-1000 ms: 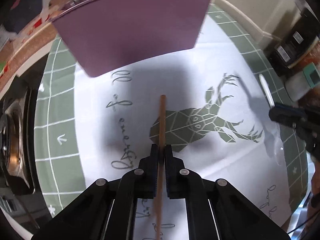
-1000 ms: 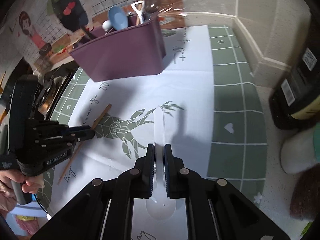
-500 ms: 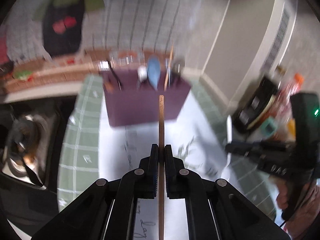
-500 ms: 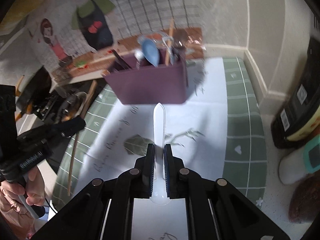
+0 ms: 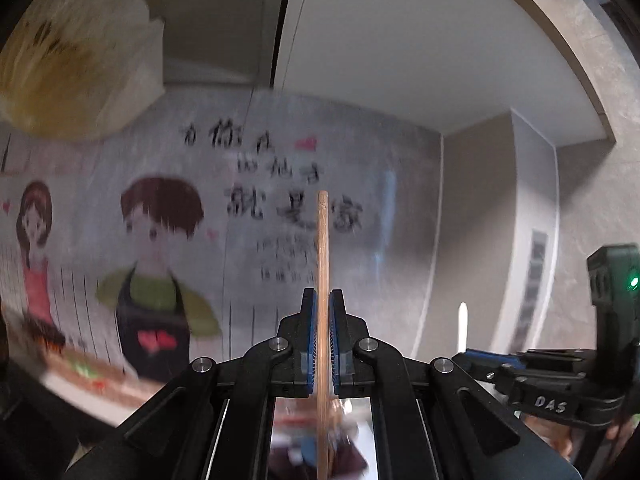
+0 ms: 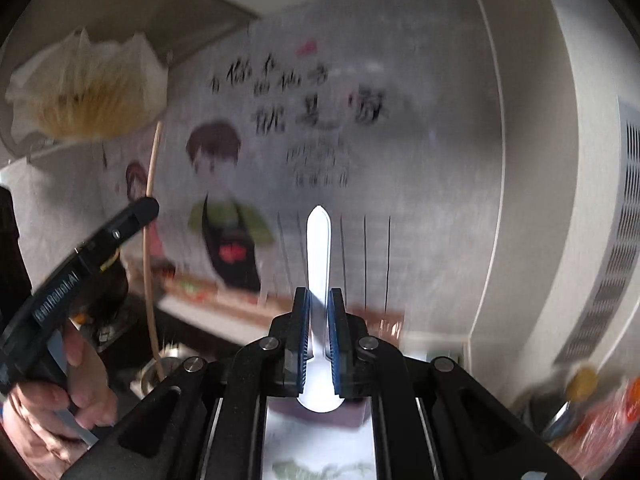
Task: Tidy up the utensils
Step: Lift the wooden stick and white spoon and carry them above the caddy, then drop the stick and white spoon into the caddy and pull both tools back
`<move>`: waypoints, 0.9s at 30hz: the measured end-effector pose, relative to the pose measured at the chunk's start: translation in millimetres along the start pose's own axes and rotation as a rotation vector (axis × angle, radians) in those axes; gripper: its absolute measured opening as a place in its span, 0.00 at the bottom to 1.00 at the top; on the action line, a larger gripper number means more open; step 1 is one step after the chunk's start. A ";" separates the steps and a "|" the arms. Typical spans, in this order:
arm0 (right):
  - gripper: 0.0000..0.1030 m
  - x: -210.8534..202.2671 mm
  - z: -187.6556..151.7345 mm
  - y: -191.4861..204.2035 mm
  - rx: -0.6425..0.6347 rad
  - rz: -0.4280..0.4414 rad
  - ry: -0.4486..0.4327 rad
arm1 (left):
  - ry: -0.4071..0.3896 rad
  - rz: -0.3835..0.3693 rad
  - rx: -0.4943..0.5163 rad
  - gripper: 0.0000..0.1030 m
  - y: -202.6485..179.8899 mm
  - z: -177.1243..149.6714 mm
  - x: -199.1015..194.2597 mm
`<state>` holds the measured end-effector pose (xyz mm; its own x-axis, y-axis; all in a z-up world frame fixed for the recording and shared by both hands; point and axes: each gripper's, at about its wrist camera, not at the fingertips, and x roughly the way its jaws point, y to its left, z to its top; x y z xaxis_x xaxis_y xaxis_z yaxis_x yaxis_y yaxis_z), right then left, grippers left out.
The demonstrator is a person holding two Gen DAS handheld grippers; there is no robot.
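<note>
My left gripper (image 5: 322, 300) is shut on a thin wooden chopstick (image 5: 322, 248) that points upright at the wall. My right gripper (image 6: 318, 300) is shut on a white plastic spoon (image 6: 318, 248), handle up, bowl down behind the fingers. Both are raised and tilted up. The left gripper (image 6: 146, 208) with its chopstick (image 6: 151, 184) shows at the left of the right wrist view. The right gripper (image 5: 476, 356) with the spoon handle (image 5: 463, 324) shows at the right of the left wrist view. A bit of the purple utensil holder (image 6: 352, 414) shows low, behind the spoon bowl.
A tiled wall with a cartoon couple sticker (image 5: 156, 248) and black lettering fills both views. A range hood with paper wrapping (image 6: 88, 96) hangs at upper left. A stove pot (image 6: 154, 372) and bottles (image 6: 592, 408) sit low at the sides.
Both grippers have lifted and tilted up from the deer-print mat. The view has swung from the purple holder to the wall. Each still holds its utensil.
</note>
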<state>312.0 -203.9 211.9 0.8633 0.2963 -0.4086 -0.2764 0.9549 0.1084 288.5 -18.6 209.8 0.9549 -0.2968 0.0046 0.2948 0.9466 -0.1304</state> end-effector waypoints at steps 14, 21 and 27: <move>0.08 127.4 -37.1 -29.5 0.076 -0.027 0.126 | 0.110 0.047 -0.056 0.05 42.7 -85.6 106.0; 0.08 175.0 -69.9 -45.2 0.117 -0.041 0.212 | 0.221 0.061 -0.104 0.05 57.3 -134.8 144.7; 0.08 198.2 -86.9 -44.1 0.108 -0.045 0.236 | 0.255 0.093 -0.126 0.05 66.8 -154.8 159.0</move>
<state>458.5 -188.9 47.4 0.7479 0.2525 -0.6139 -0.1819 0.9674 0.1763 454.7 -22.0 48.4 0.9336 -0.2462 -0.2602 0.1843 0.9530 -0.2403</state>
